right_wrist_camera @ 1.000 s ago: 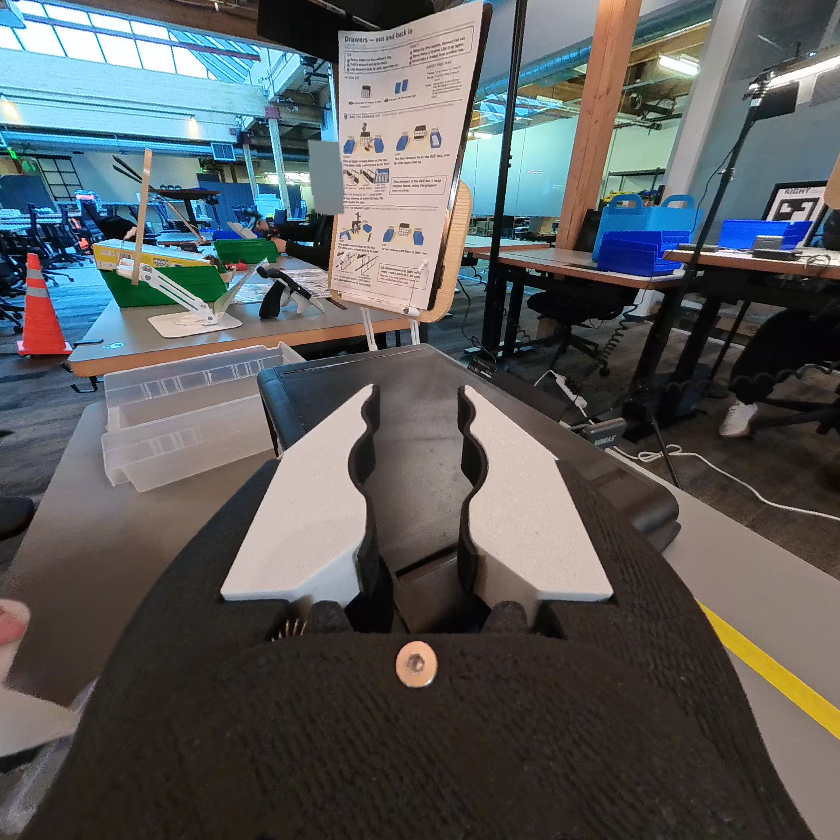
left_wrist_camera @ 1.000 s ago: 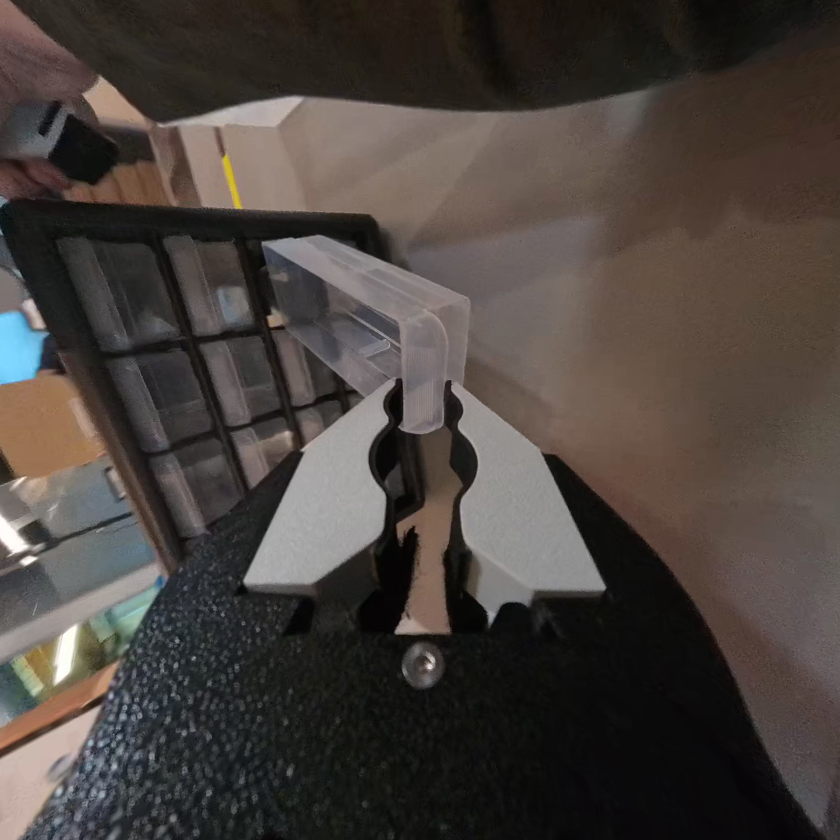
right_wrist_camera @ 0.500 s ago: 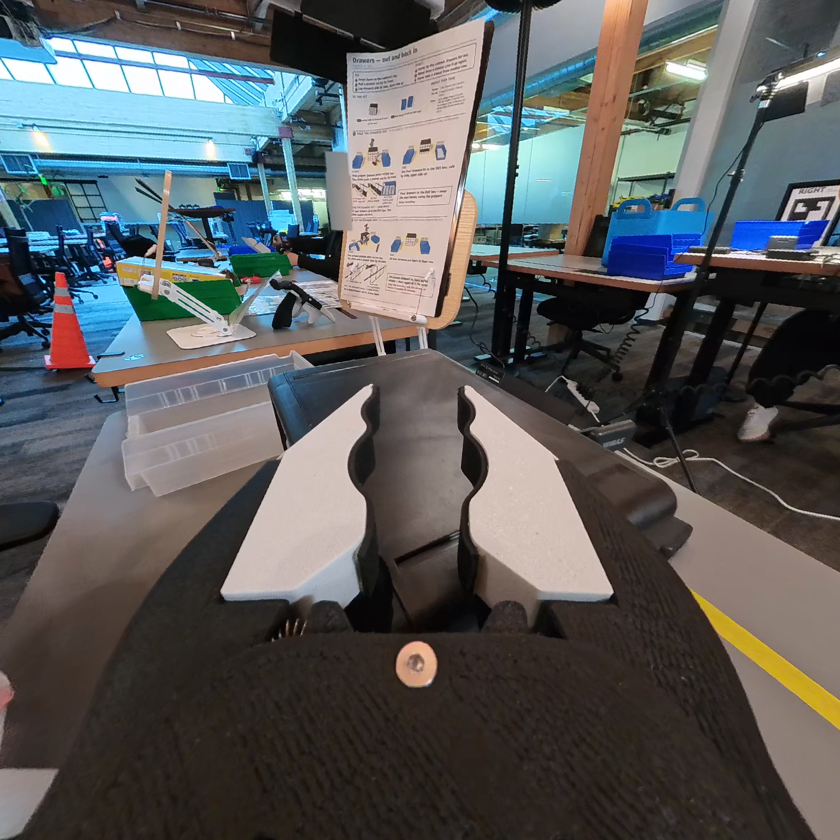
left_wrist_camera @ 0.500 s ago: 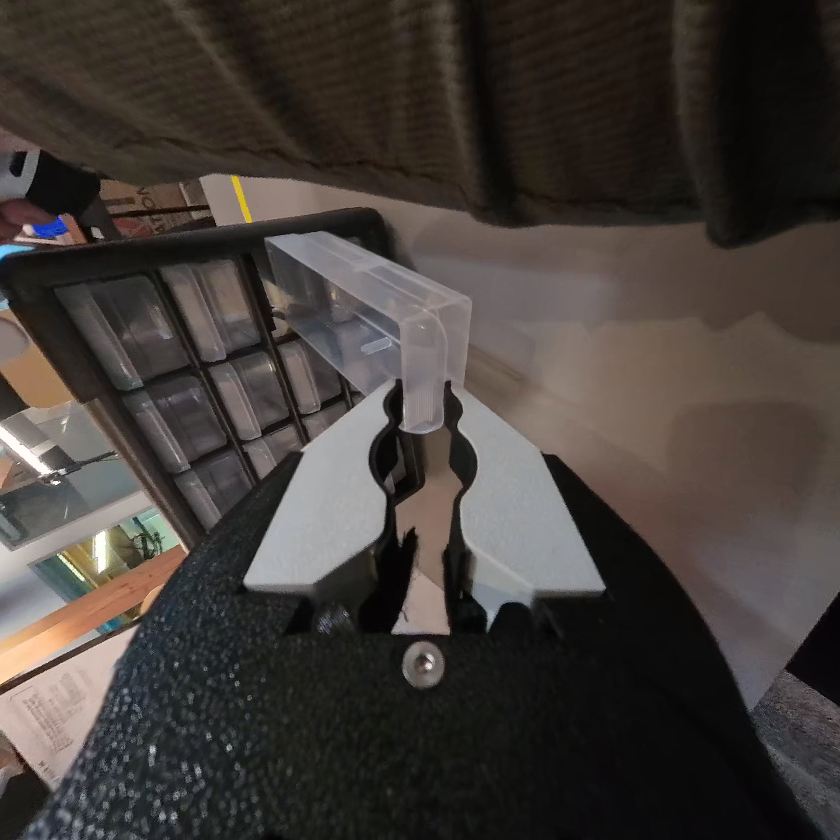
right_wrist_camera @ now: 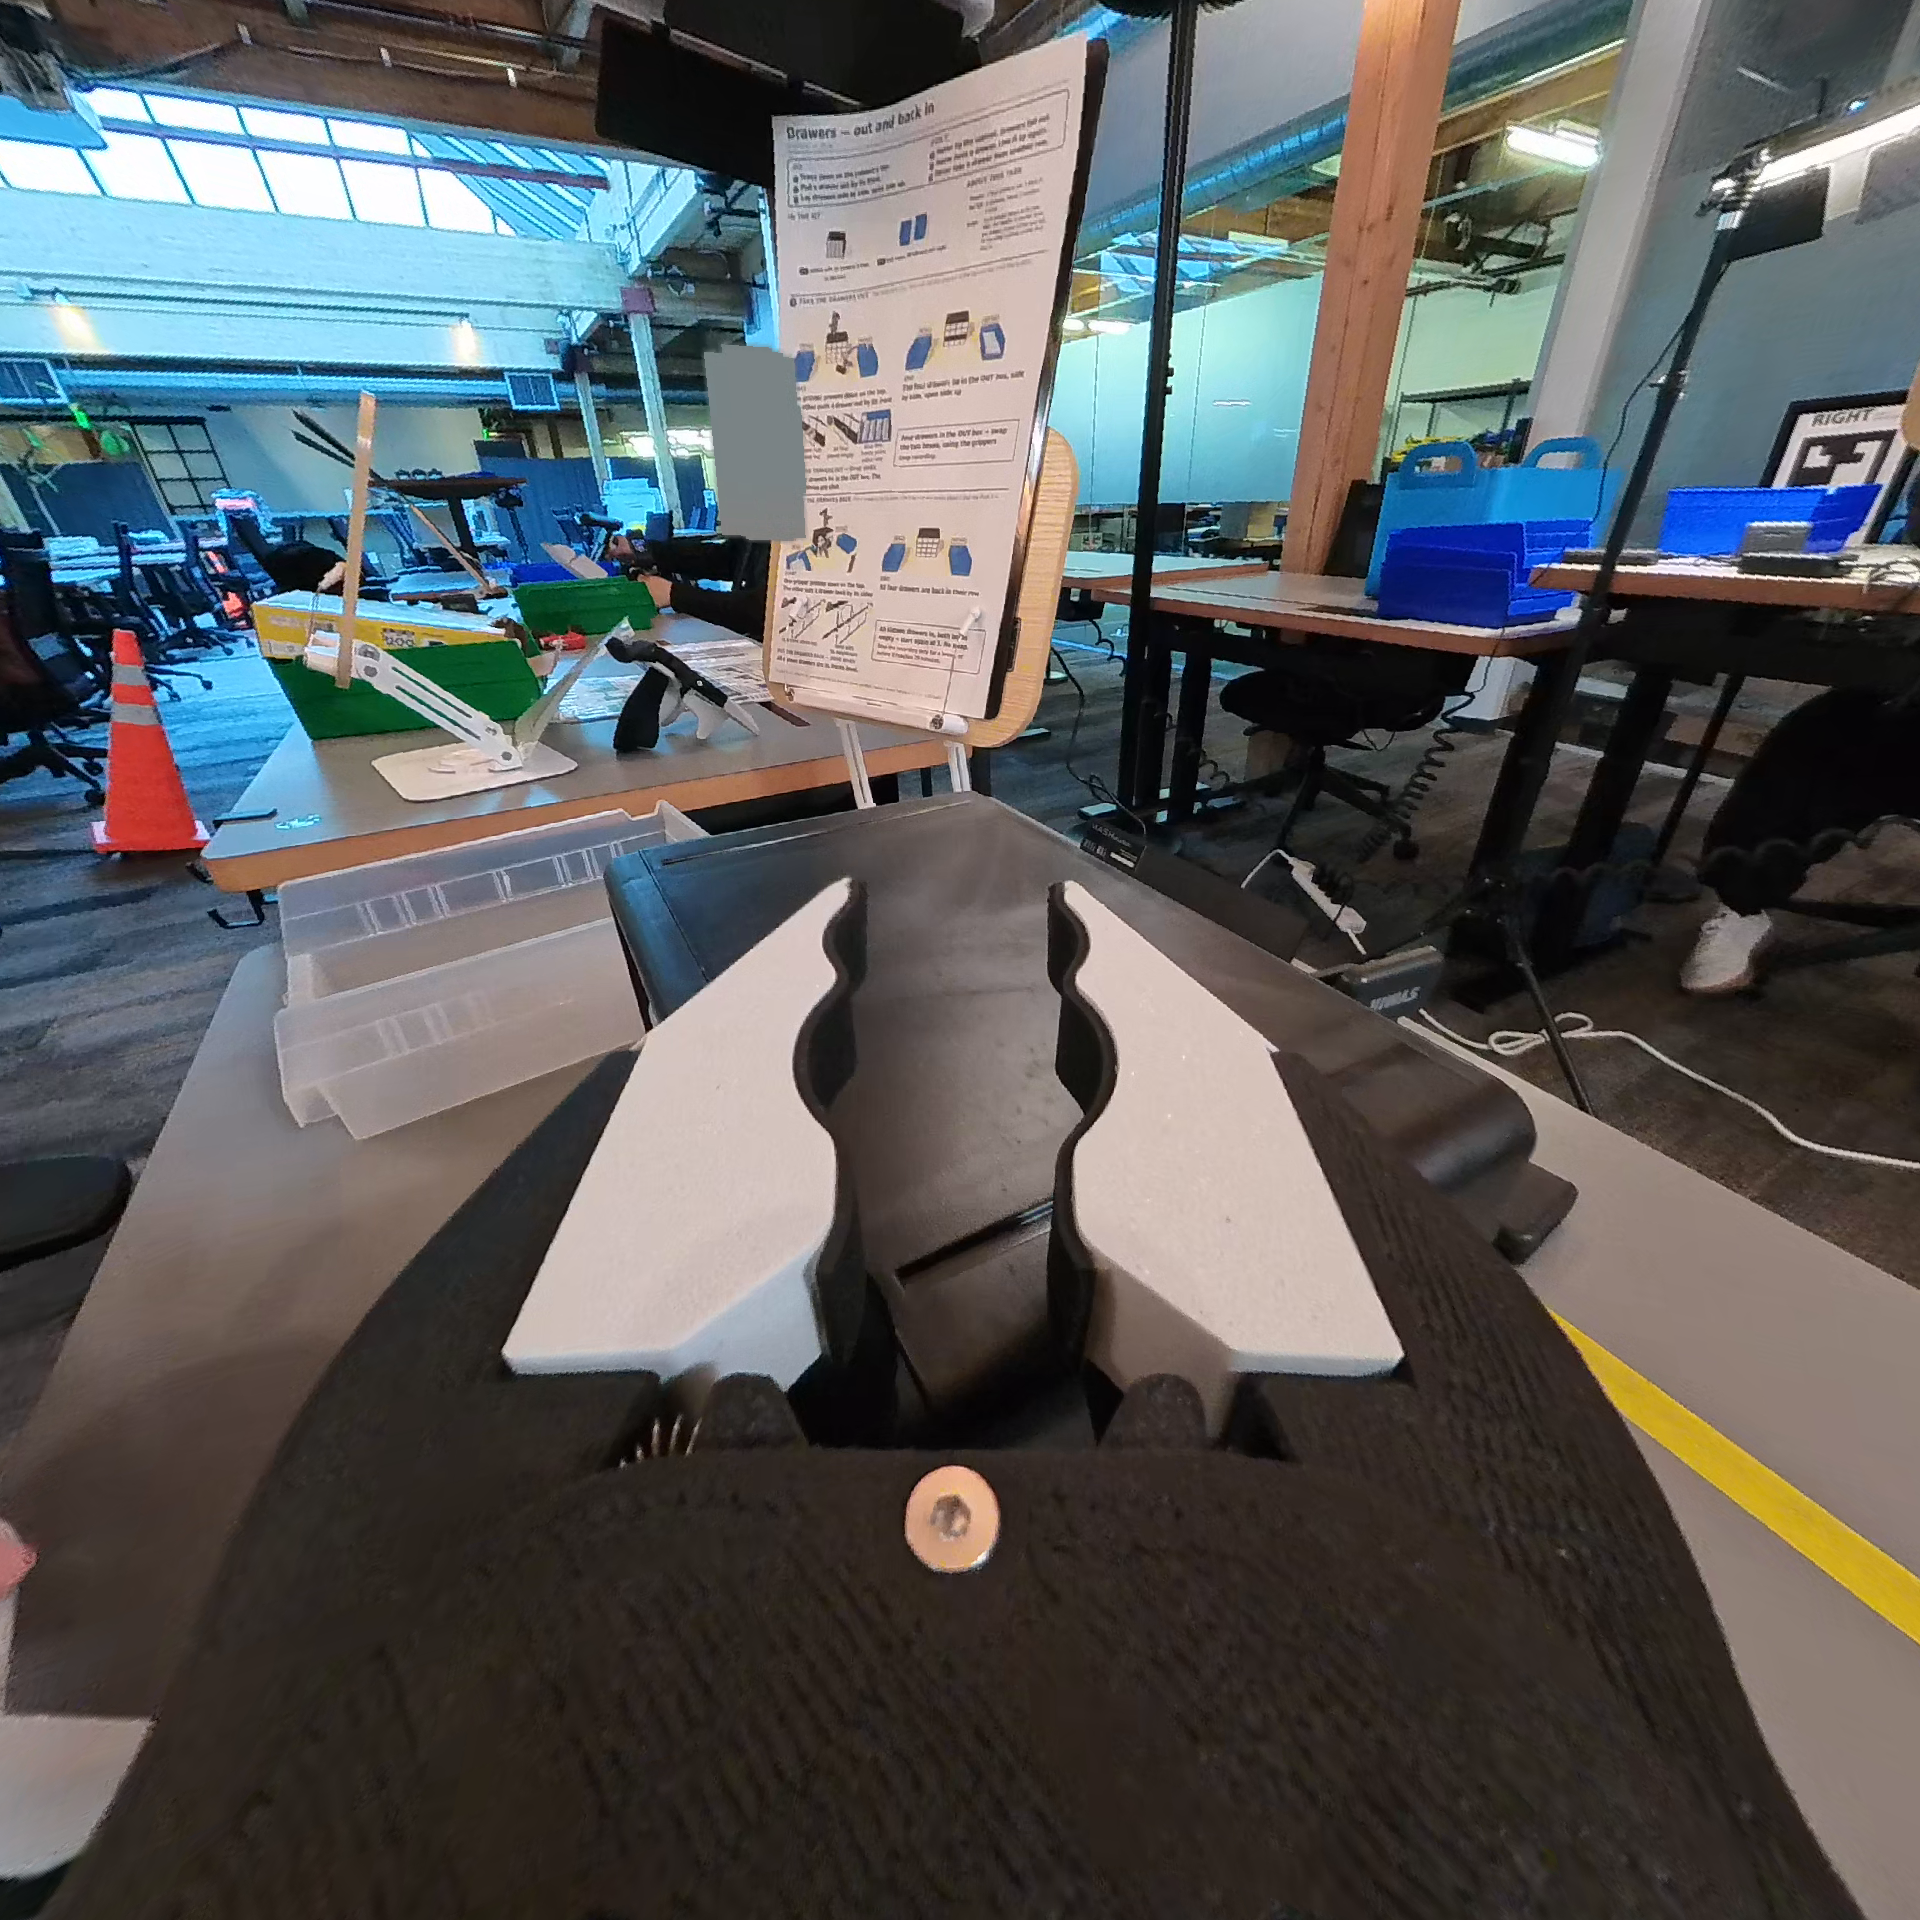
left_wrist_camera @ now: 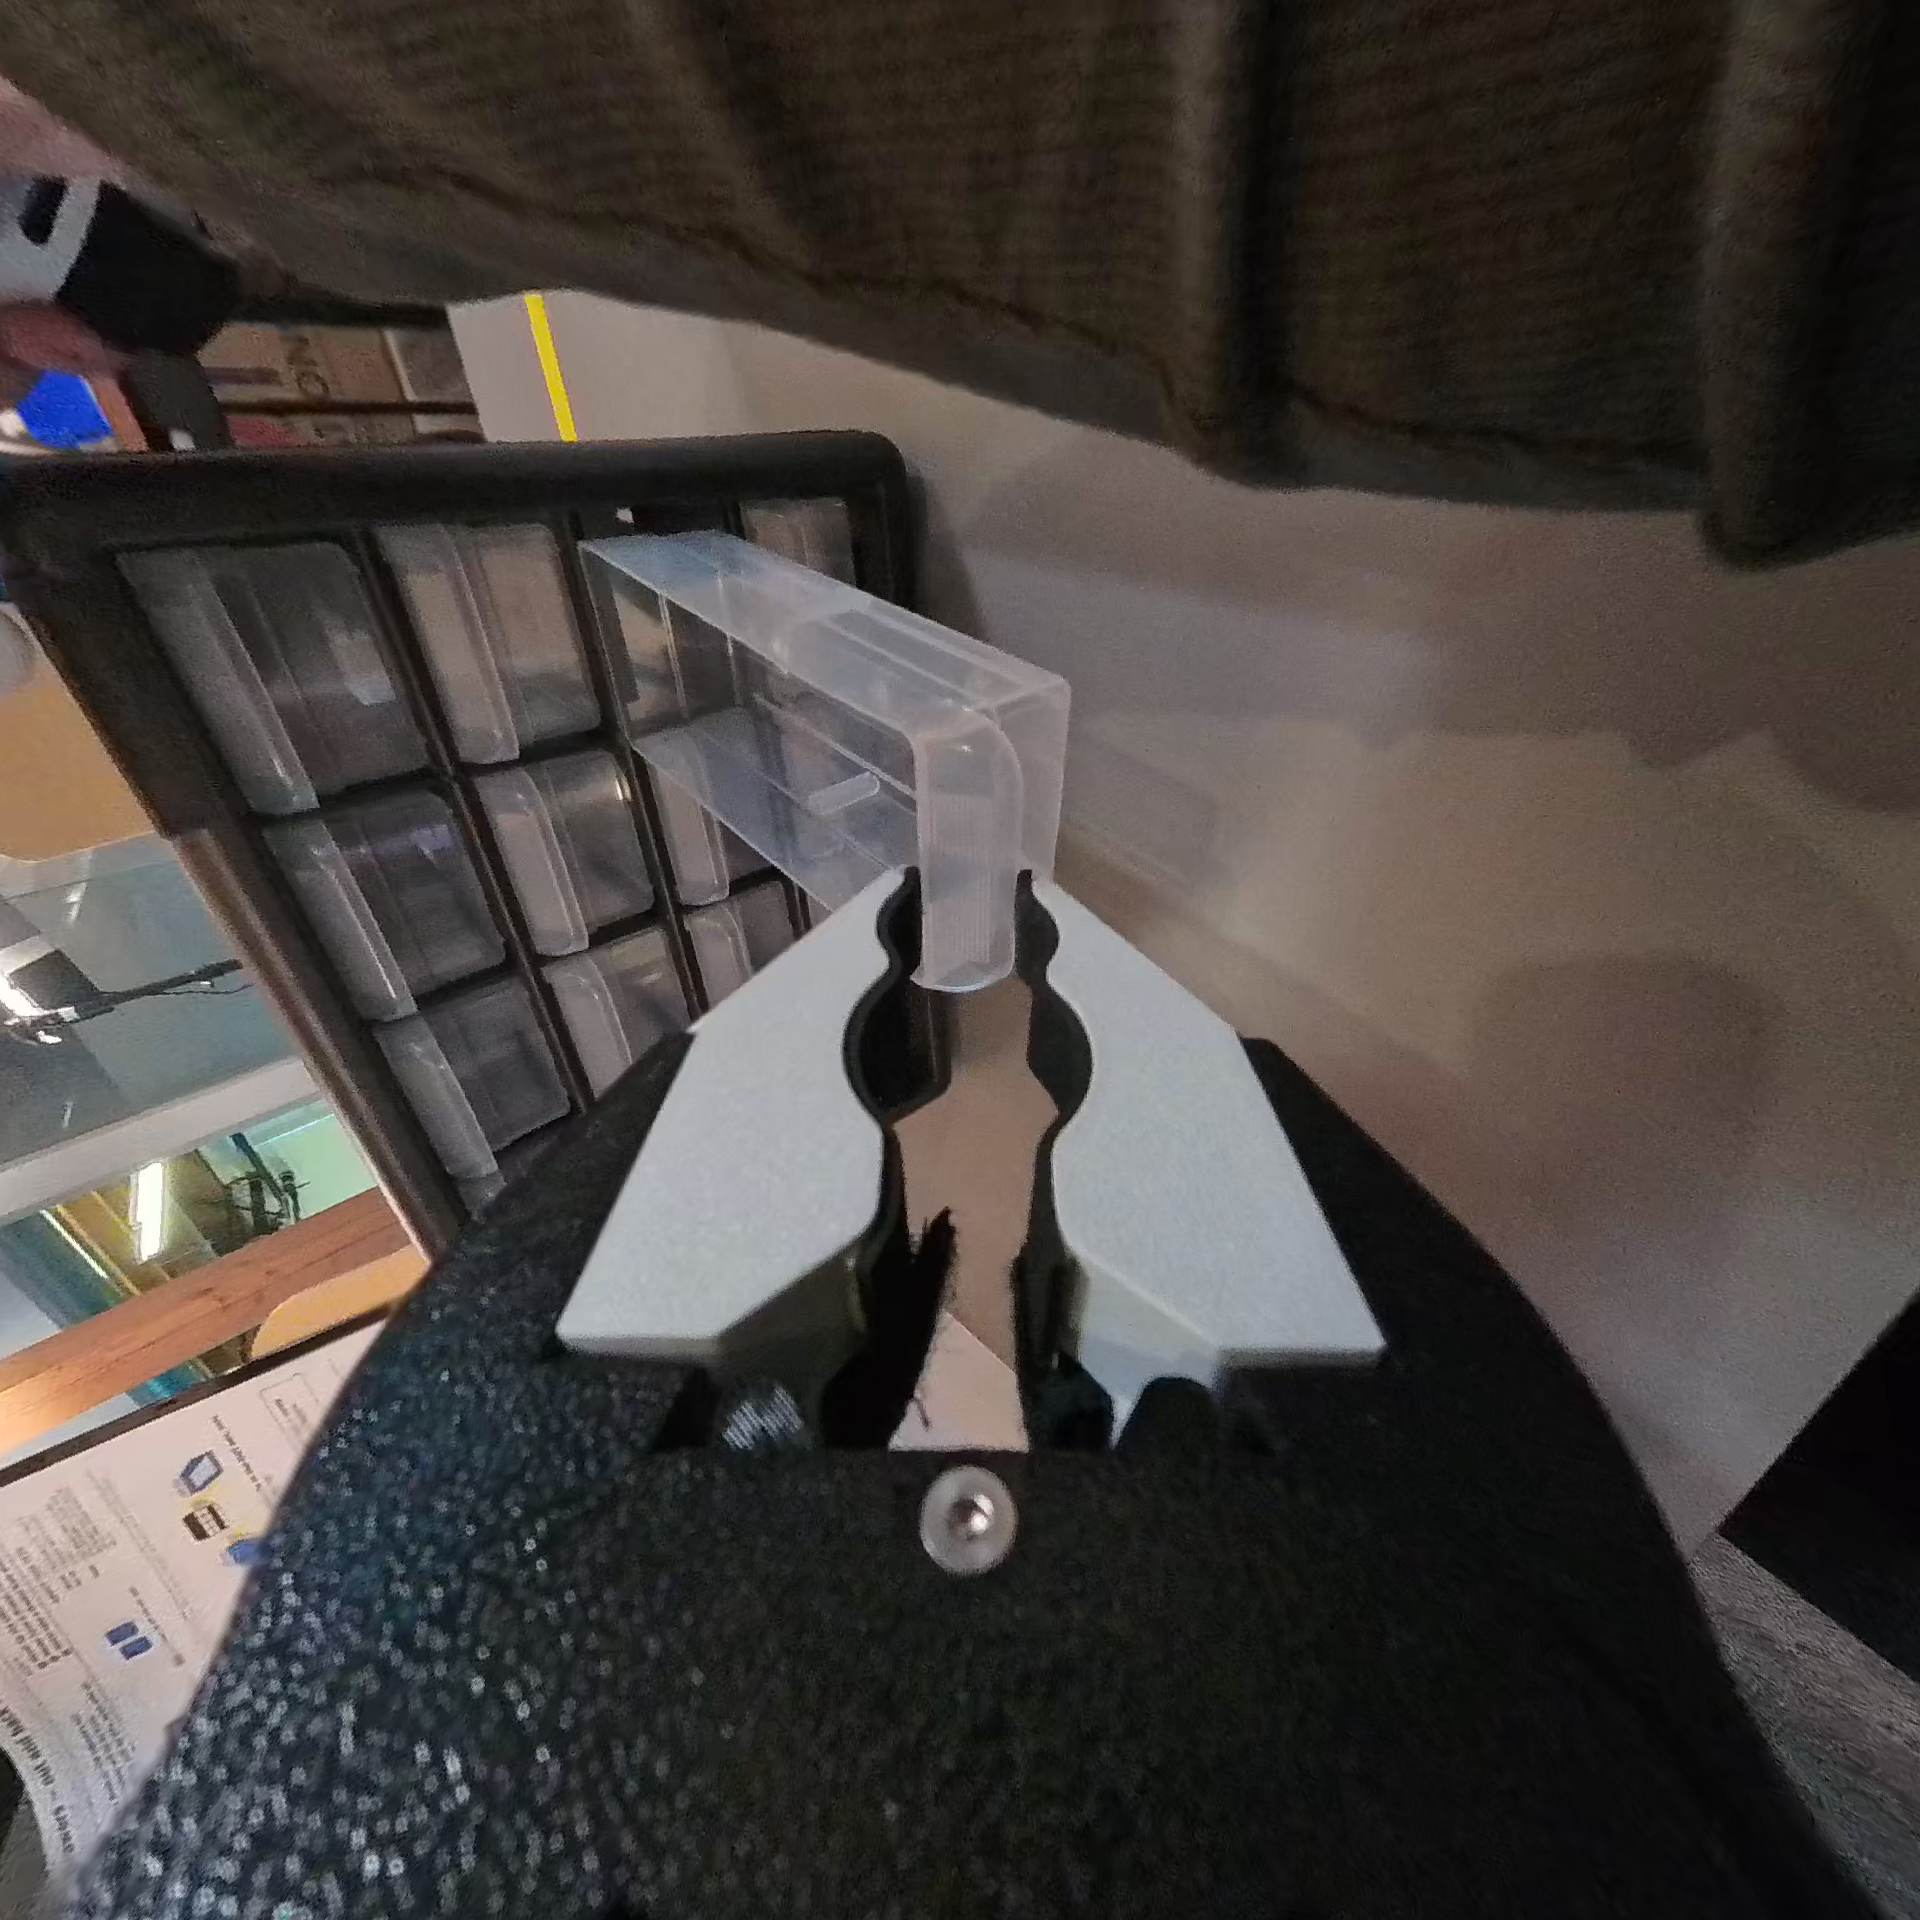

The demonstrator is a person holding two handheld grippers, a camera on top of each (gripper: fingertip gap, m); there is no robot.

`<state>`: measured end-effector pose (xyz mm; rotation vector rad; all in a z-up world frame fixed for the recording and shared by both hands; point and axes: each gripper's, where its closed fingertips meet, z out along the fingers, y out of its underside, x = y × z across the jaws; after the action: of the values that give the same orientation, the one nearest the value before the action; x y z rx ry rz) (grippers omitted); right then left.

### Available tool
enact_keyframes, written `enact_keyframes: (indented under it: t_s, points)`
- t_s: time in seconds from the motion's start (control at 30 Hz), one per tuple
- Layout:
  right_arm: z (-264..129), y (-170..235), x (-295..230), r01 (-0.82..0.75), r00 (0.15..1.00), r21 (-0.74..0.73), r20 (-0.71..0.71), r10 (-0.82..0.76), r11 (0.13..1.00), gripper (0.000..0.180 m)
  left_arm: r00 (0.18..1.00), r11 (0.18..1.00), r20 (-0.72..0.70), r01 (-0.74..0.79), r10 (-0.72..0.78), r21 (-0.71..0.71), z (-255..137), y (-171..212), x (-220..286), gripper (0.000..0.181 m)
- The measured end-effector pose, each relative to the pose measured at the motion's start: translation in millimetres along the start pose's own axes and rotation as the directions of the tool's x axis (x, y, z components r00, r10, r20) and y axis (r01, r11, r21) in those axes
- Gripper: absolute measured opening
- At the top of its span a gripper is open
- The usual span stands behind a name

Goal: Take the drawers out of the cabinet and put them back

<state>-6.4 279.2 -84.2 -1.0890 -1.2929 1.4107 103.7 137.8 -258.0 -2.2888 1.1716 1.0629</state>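
a: where is the drawer [left_wrist_camera: 831, 717] relative to the cabinet [left_wrist_camera: 457, 831]?
b: partly inside a slot of the cabinet's grid, its front handle pinched by the left gripper [left_wrist_camera: 966, 914].
a: and the right gripper [right_wrist_camera: 954, 904]?
b: jaws parted, gripping nothing, resting over the cabinet's black top; a clear bin [right_wrist_camera: 447, 966] sits just beside the cabinet.

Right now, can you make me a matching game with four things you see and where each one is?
Things:
1. clear drawer
2. left tool
3. right tool
4. clear bin

Places or states:
A. open, over the black cabinet's top
B. shut on the drawer's handle
C. on the table beside the cabinet
D. part way out of the cabinet

Pairs: 1-D, 2-B, 3-A, 4-C
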Motion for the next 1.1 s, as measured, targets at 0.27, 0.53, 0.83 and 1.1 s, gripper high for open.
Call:
enact_keyframes:
  t_s: [0.27,0.53,0.83,1.1]
  points:
    - [2,0,-1,0.009,1.000,-0.009,0.000,-0.009,1.000,0.034,1.000,1.000,-0.003,0.000,0.000,-0.005,4,-9,-1,0.015]
    - [3,1,-2,0.012,1.000,-0.011,0.002,-0.012,1.000,0.034,1.000,1.000,-0.002,-0.010,0.010,-0.018,7,-19,-9,0.015]
    - [4,0,-3,0.010,1.000,-0.009,0.012,-0.010,1.000,0.034,0.996,0.998,0.079,-0.041,0.045,-0.051,46,-19,-34,0.015]
    - [0,-1,1,0.000,1.000,0.008,0.003,0.000,1.000,0.034,0.966,0.997,0.248,-0.079,0.076,0.002,78,-22,-68,0.015]
